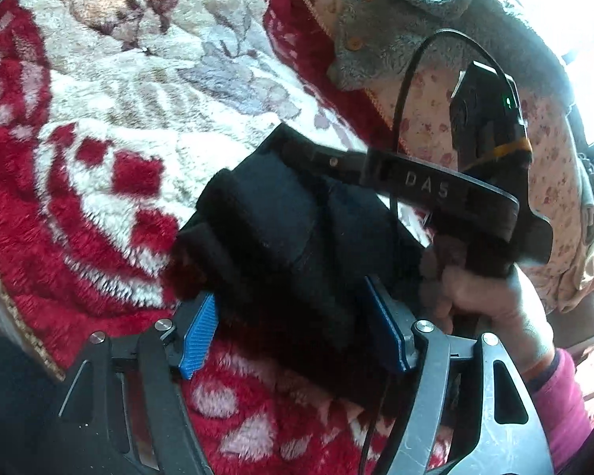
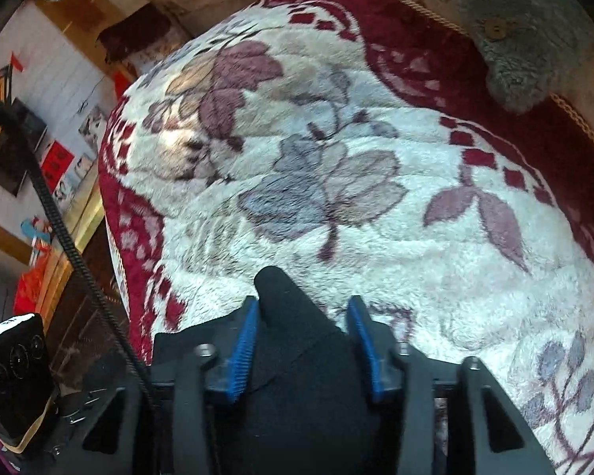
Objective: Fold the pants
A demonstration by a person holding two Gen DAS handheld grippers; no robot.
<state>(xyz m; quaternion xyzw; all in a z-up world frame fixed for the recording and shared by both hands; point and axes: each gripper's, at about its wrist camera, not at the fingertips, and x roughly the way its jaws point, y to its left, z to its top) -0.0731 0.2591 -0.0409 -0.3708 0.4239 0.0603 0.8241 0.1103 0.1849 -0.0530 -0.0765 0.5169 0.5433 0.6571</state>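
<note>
Pants [image 1: 297, 233]: black, bunched into a thick bundle on the red floral blanket [image 1: 111, 91].
Left gripper [image 1: 297, 328]: clamped around the bundle.
Right gripper [image 2: 301, 340]: straddles a fabric point; grip unclear.

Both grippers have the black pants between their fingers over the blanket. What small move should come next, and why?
Probably close the right gripper fully: a tip of the black pants lies between its blue fingers with a gap on one side. The left gripper spans the thick fold.
</note>
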